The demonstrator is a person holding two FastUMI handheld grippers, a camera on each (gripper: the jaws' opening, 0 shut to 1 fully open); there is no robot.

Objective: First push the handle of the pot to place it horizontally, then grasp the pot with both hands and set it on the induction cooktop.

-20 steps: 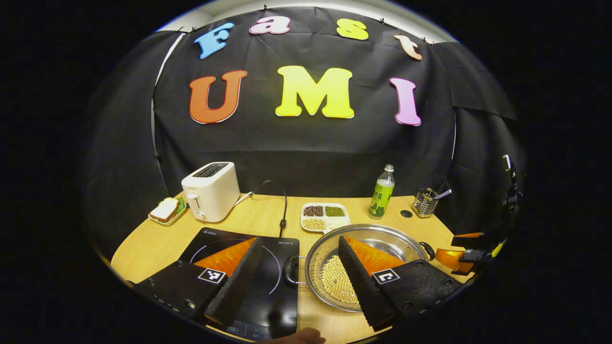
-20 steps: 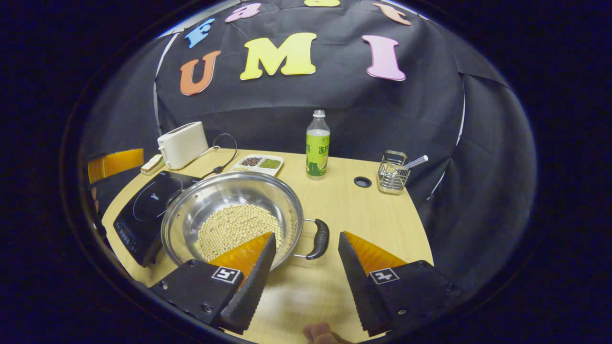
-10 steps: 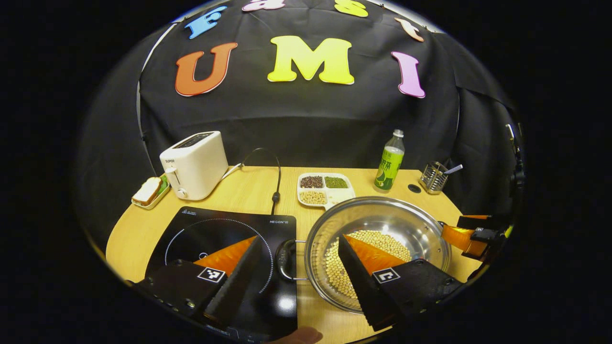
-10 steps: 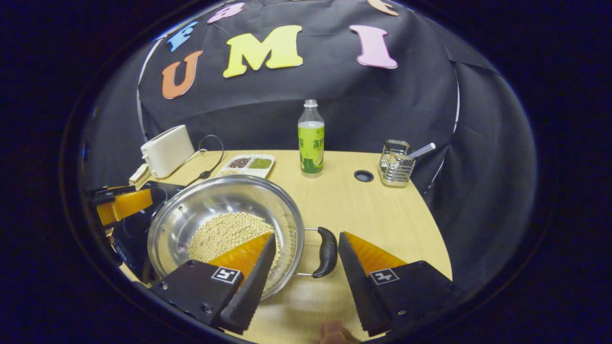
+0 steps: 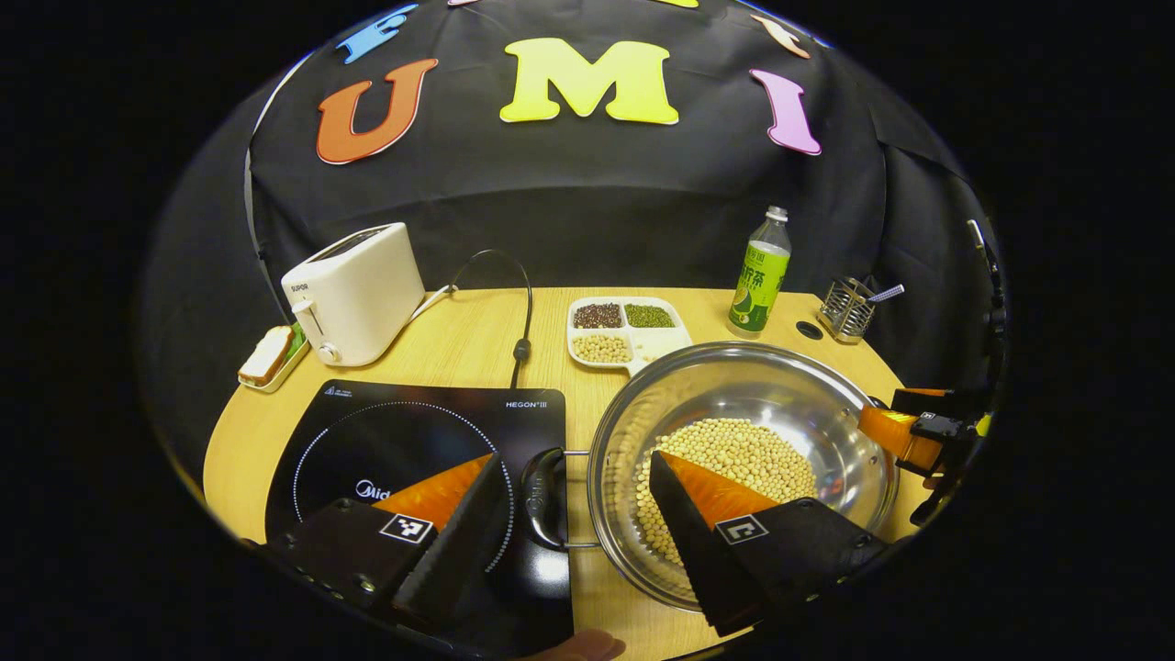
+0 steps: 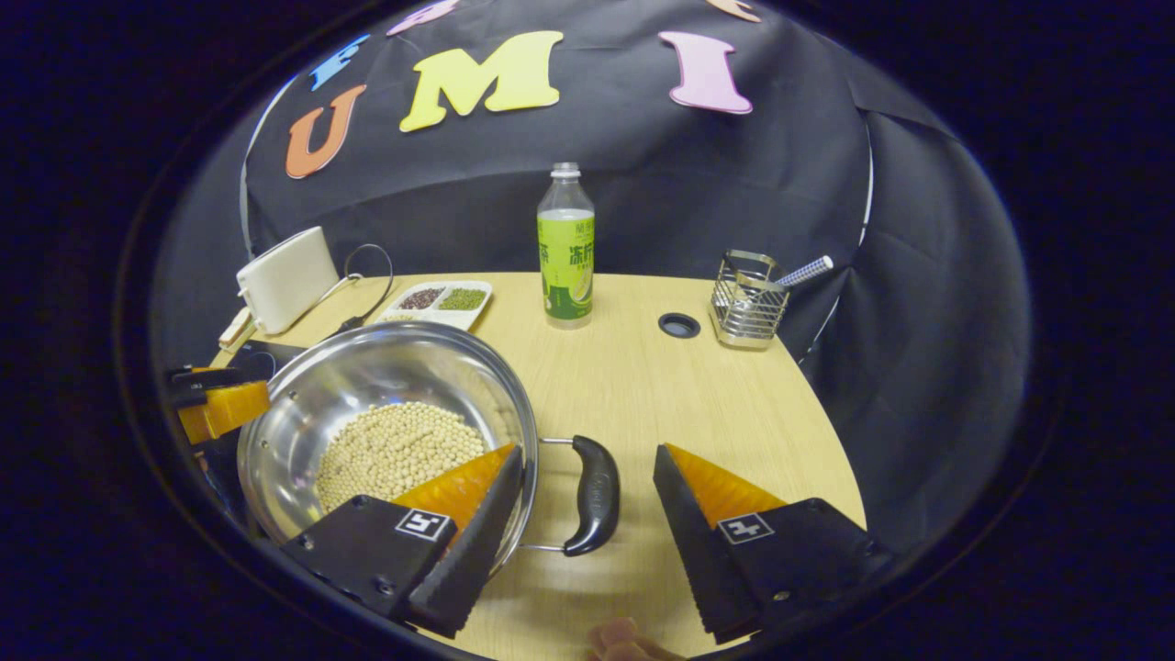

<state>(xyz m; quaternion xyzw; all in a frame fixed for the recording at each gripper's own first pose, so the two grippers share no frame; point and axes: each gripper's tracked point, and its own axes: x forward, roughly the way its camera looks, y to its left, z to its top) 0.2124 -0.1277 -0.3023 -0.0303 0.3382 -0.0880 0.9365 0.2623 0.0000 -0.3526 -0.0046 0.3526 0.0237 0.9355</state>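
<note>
While both jaws gape, each gripper [image 5: 574, 514] [image 6: 587, 500] straddles a pot handle [image 5: 542, 487] [image 6: 592, 496].

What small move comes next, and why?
Probably close both claws. The left claw is open astride the pot's left handle, the right claw open astride the right handle; the pot sits beside the induction cooktop.
</note>
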